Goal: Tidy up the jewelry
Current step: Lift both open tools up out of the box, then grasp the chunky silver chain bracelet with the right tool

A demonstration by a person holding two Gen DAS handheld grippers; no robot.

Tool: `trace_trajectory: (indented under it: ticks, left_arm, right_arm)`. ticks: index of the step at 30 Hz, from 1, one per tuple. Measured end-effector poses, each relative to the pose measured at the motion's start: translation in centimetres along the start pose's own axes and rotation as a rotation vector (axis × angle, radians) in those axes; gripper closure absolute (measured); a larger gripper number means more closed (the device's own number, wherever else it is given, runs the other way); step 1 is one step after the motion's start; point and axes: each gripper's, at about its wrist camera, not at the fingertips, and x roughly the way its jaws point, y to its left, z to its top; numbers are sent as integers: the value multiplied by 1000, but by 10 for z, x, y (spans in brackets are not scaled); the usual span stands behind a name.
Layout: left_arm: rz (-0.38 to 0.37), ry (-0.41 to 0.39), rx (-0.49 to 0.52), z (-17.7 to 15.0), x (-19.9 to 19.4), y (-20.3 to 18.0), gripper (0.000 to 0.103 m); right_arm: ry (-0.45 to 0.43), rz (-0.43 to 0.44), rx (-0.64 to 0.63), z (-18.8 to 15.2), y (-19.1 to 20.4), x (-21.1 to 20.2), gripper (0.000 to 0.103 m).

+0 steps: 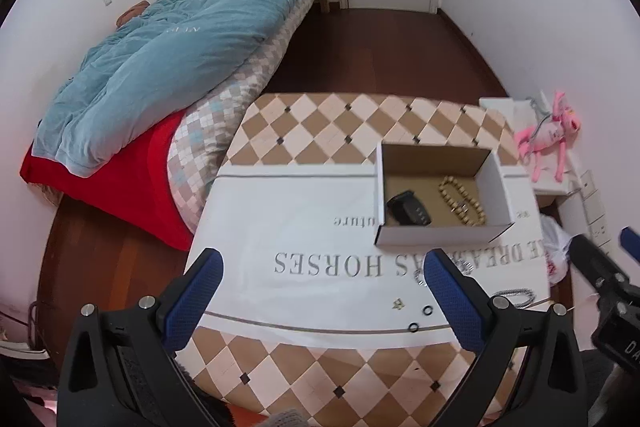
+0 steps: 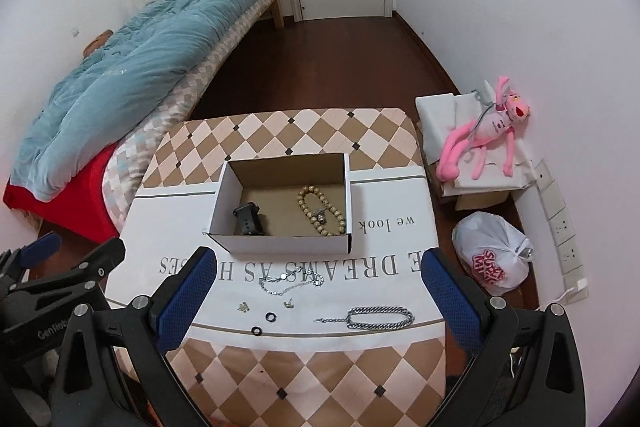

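Note:
An open white cardboard box [image 2: 280,245] [image 1: 440,237] stands on the table and holds a black watch [image 2: 249,219] [image 1: 409,209] and a wooden bead bracelet [image 2: 320,211] [image 1: 464,199]. In front of it on the white cloth lie a thin silver necklace [image 2: 290,279], a thick silver chain bracelet [image 2: 378,317] [image 1: 516,295], two small earrings [image 2: 242,306] and two black rings [image 2: 271,315] [image 1: 428,310]. My left gripper [image 1: 324,291] is open and empty above the cloth's left part. My right gripper [image 2: 318,291] is open and empty above the loose jewelry.
The table has a checkered top [image 2: 300,379] under a lettered white cloth [image 2: 160,227]. A bed with a blue duvet [image 2: 140,67] lies to the left. A pink plush toy [image 2: 488,135] on boxes and a white plastic bag [image 2: 492,255] sit to the right.

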Motion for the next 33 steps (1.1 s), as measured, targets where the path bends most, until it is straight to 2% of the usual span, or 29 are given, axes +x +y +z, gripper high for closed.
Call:
trace_trajectory:
  ticks: [2,7,9,11,13,19,21,24,25,26,28,33]
  left_arm:
    - [6,28,11,-8,13,-3,0]
    - [-2,108,11,-28,48,-11,0]
    - [-1,142,16,-38,65,-16,0]
    - [7,175,21,-46,79,-19,0]
    - [10,205,26,-54,92,-22,0]
    - [7,283,47,-77,119,-31,0]
    - [4,300,55,-84,123,-33,0]
    - [-7,312,63,-90,127,-37,0]
    - [-12,315,64,-90,127,-38,0]
    - [-17,318,68,-91,127,-41,0]
    - [-37,325,72,-95,128,-46,0]
    - [-74,332,87,-102,128,-62,1]
  right_arm:
    - [11,-21,6,-11,-7,11,0]
    - [123,-41,103,-38,-41,49,0]
    - [155,-51,147,-50,-57,63,6]
    - [199,-73,189,-63,-72,80,22]
    - [240,-89,236,-76,-88,98,28]
    - [323,-134,295,-104,-115,142,33]
    - [338,-142,283,-110,-115,152,41]
    - [308,-160,234,-106,-108,154,53]
    - [302,-166,223,-106,-107,154,61]
    - [295,-181,202,-105,-104,155,77]
    - [294,-167,184,-104,-98,156,94]
    - [292,-105,170,-108,-87,154,95]
